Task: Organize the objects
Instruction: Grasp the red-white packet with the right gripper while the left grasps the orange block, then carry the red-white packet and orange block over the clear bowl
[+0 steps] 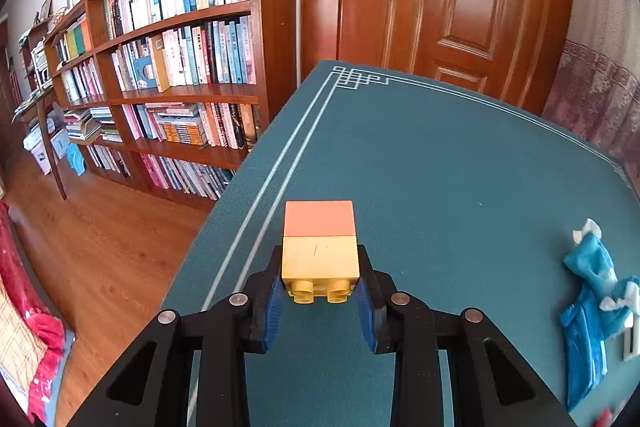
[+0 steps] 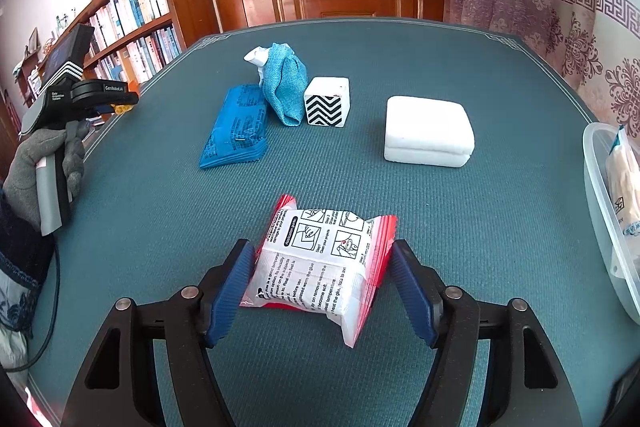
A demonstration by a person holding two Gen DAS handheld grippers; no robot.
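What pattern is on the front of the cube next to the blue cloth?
Black and white zigzag chevrons on the cube; its top is plain white. The right wrist view shows it best.

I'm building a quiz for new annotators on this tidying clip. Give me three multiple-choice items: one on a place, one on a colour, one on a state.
1. Where does the zigzag-patterned cube stand?
A. inside the plastic tub
B. on the table beside the blue cloth pouch
C. on top of the white sponge block

2. What colours are the two stacked toy bricks?
A. pink over yellow
B. green over red
C. blue over white

3. How does the right gripper stand?
A. shut with nothing between its fingers
B. out of sight
C. open, around the red-and-white packet

Answers: 1 B, the cube sits on the green table against the blue cloth pouch; 2 A, the left gripper holds the yellow brick with the pink one on it; 3 C, the red-and-white packet lies between the spread fingers.
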